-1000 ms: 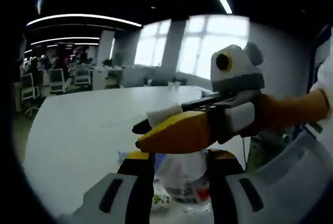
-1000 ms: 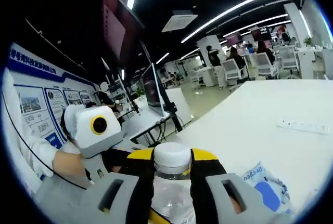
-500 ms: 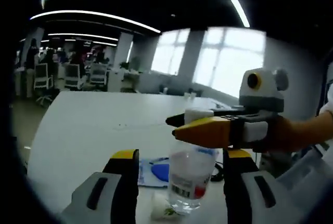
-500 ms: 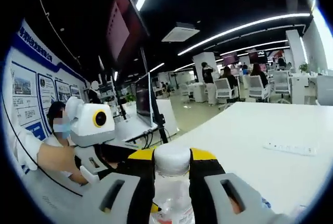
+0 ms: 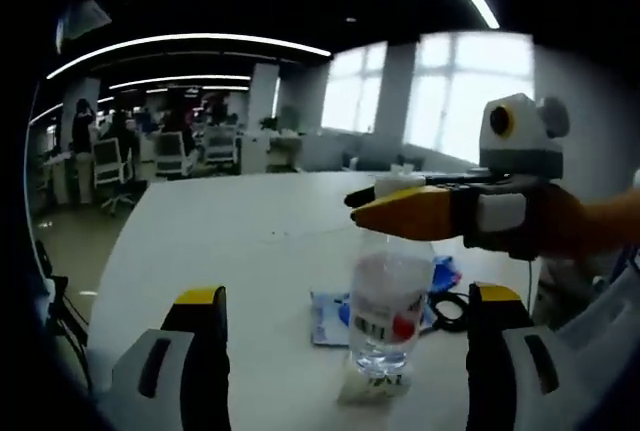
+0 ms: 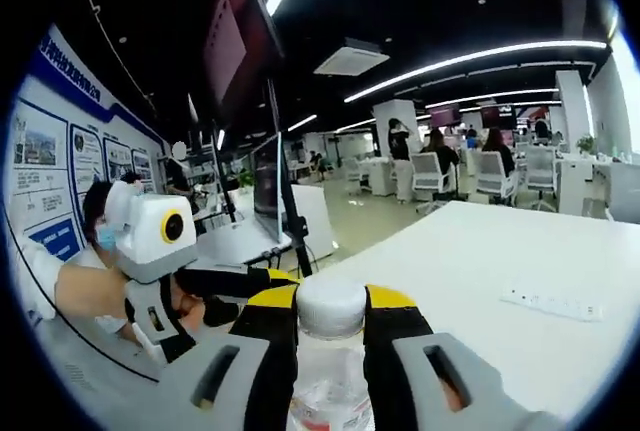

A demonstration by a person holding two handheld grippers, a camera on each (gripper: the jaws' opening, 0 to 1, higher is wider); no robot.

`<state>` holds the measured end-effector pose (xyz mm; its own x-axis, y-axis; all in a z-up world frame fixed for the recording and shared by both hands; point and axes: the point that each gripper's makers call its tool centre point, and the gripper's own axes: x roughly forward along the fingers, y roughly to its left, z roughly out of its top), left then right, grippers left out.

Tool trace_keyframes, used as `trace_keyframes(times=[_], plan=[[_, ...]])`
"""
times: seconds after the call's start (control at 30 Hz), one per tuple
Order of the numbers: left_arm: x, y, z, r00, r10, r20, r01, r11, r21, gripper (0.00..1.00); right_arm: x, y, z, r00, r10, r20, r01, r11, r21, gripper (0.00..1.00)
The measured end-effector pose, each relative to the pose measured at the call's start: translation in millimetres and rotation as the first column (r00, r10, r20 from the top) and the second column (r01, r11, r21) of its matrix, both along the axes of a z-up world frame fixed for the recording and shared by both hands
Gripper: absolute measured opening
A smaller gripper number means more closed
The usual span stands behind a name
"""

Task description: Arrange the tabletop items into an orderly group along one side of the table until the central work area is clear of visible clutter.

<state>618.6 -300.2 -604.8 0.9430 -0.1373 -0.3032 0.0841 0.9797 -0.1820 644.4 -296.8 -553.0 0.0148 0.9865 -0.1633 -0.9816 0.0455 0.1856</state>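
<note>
A clear plastic bottle [image 5: 388, 301] with a red and white label stands upright on the white table [image 5: 220, 251]. My right gripper [image 5: 375, 201] reaches in from the right and is shut on the bottle's white cap [image 6: 330, 306], which sits between its yellow jaws. My left gripper [image 5: 347, 294] is open, its jaws spread wide on either side of the bottle and not touching it. A blue and white packet [image 5: 328, 317] lies flat behind the bottle. A small white packet [image 5: 368, 389] lies at the bottle's base.
A black cable [image 5: 452, 303] coils on the table right of the bottle. A white power strip [image 6: 555, 301] lies further out on the table. A monitor on a stand [image 6: 270, 186] and a wall poster [image 6: 45, 146] are nearby. Office chairs and people sit in the background.
My left gripper has opened wider and drawn back from the bottle, which was between its jaws a second ago. My right gripper stays shut on the cap.
</note>
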Motion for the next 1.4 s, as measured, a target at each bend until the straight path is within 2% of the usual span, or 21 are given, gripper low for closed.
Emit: trace_keyframes(times=[0.13, 0.3, 0.4, 0.57, 0.7, 1.0, 1.07, 1.13, 1.27, 1.4], plan=[[-1.2, 4, -2.9, 1.0, 0.021, -0.002, -0.021, 0.998, -0.053, 0.97, 9, 13, 2.9, 1.0, -0.007, -0.006, 0.007, 1.0, 0.012, 0.2], [-6.7, 8, -5.4, 0.999, 0.045, -0.003, -0.045, 0.997, -0.056, 0.97, 18, 28, 0.2, 0.999, -0.011, 0.05, 0.01, 1.0, 0.006, 0.2], [-10.0, 10, -10.5, 0.998, 0.059, -0.016, -0.06, 0.996, -0.065, 0.97, 28, 36, -4.6, 0.998, -0.028, 0.055, 0.028, 1.0, 0.004, 0.2], [-10.1, 11, -13.8, 0.998, 0.063, -0.014, -0.064, 0.994, -0.083, 0.97, 56, 46, -15.4, 0.987, -0.131, 0.09, 0.13, 0.991, 0.018, 0.2], [-9.9, 7, -22.7, 0.998, 0.042, -0.037, -0.045, 0.995, -0.087, 0.97, 67, 47, -16.2, 0.978, -0.169, 0.118, 0.168, 0.986, 0.022, 0.2], [-10.2, 4, -32.2, 0.997, 0.027, -0.07, -0.032, 0.997, -0.071, 0.97, 106, 50, -39.2, 0.959, -0.28, 0.04, 0.278, 0.959, 0.049, 0.2], [-10.0, 1, -35.9, 0.996, 0.019, -0.086, -0.028, 0.994, -0.106, 0.97, 109, 53, -47.7, 0.96, -0.279, 0.026, 0.278, 0.959, 0.049, 0.2], [-7.5, -1, -31.4, 0.998, 0.02, -0.056, -0.029, 0.984, -0.176, 0.97, 112, 55, -51.2, 0.959, -0.284, 0.019, 0.282, 0.958, 0.052, 0.2], [-9.0, 8, -23.9, 0.998, 0.061, -0.014, -0.062, 0.975, -0.213, 0.97, 112, 61, -59.2, 0.961, -0.27, 0.054, 0.268, 0.962, 0.043, 0.2], [-9.1, 13, -24.2, 0.997, 0.081, -0.002, -0.079, 0.958, -0.277, 0.97, 116, 70, -61.9, 0.96, -0.27, 0.069, 0.267, 0.963, 0.043, 0.2]])
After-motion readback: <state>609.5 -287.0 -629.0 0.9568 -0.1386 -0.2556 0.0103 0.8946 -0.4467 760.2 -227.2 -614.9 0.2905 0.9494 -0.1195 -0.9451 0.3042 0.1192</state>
